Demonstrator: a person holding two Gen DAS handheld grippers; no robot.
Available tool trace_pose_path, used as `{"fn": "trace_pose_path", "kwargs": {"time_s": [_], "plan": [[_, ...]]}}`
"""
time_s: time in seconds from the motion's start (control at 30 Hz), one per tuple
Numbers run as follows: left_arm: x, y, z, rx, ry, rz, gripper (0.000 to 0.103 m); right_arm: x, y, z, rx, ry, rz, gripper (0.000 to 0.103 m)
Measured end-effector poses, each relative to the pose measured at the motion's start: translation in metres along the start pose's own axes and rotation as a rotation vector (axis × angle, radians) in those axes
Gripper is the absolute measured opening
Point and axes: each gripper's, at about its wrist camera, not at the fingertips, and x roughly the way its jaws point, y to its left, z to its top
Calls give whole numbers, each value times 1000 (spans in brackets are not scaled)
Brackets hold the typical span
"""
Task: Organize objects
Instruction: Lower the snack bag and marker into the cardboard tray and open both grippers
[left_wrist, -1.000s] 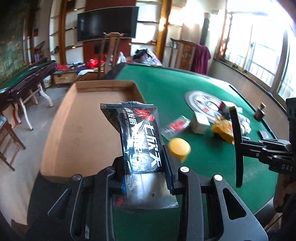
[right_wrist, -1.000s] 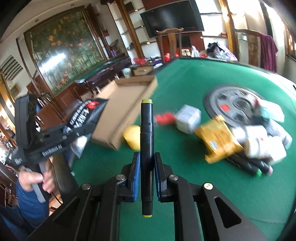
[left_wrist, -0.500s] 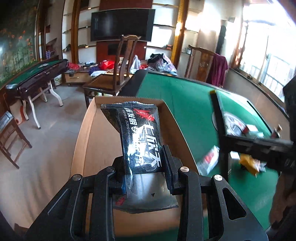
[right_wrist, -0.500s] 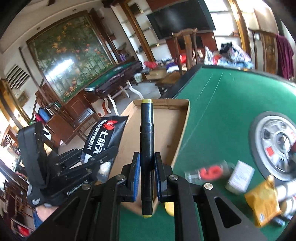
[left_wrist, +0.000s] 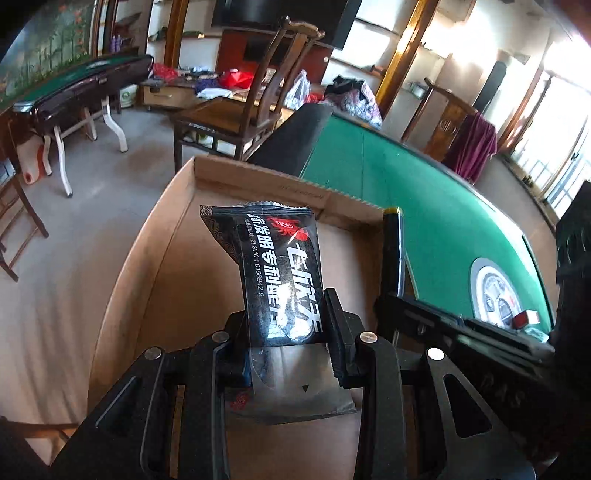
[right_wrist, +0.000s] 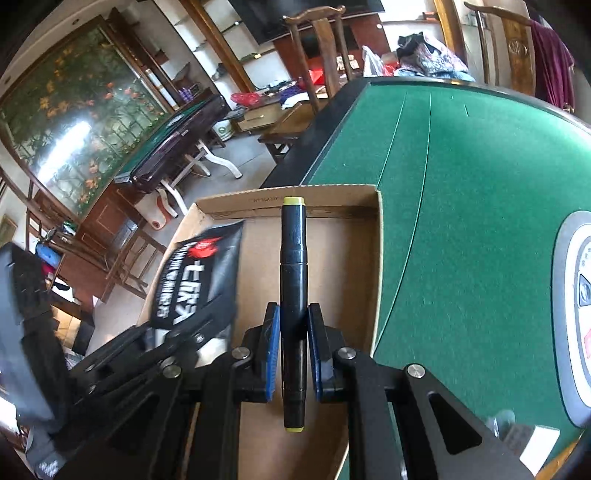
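**Both grippers loaded, over cardboard tray at table edge**

Left gripper (left_wrist: 286, 332): pinching black foil sachet (left_wrist: 275, 266), white and red print, clamped at its lower part, top standing up over tray. Clear lower flap of sachet sticking out below the jaws. Also visible from the right wrist view (right_wrist: 201, 277), blurred, left of the marker.

Right gripper (right_wrist: 293, 350): pressed tight on black marker (right_wrist: 293, 295), yellow-green caps both ends, held mid-barrel between blue pads (right_wrist: 271, 350), pointing away along the fingers. Same marker in left view at right (left_wrist: 392, 251), upright, near tray's right wall.

Cardboard tray (right_wrist: 376, 258): shallow, brown, low walls, bare floor. Sits at near-left corner area of green felt table (right_wrist: 461, 184), right wall along the felt, left side toward floor. Both held items above tray interior, touching tray or not: cannot tell.

Table: green felt, dark padded rim, thin seam lines. Round grey-white disc (left_wrist: 495, 291) on felt at right, small red-and-white item at its edge, blurred.

Room: grey floor, wooden chair (left_wrist: 255, 110) just beyond tray, second green-topped table (left_wrist: 77, 85) with white legs at left, large floral painting (right_wrist: 74, 122) on wall, dark TV screen above, shelves, clutter of bags and clothes at back, maroon cloth over chair (left_wrist: 471, 144), bright windows at right.
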Motion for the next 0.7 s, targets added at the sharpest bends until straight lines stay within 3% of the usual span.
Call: {"fn": "trace_pose_path", "kwargs": {"time_s": [0.07,0.43,0.7], "plan": [[4,2,-1,1,21,-31,31,6,-4,4,11,8,-14,13],[17,-10,-10,58,93,50,31,24,-19,12,56,38,-3,13],[-5,-5,-36,52,86,86,31,14,-4,-12,6,79,33,13]]}}
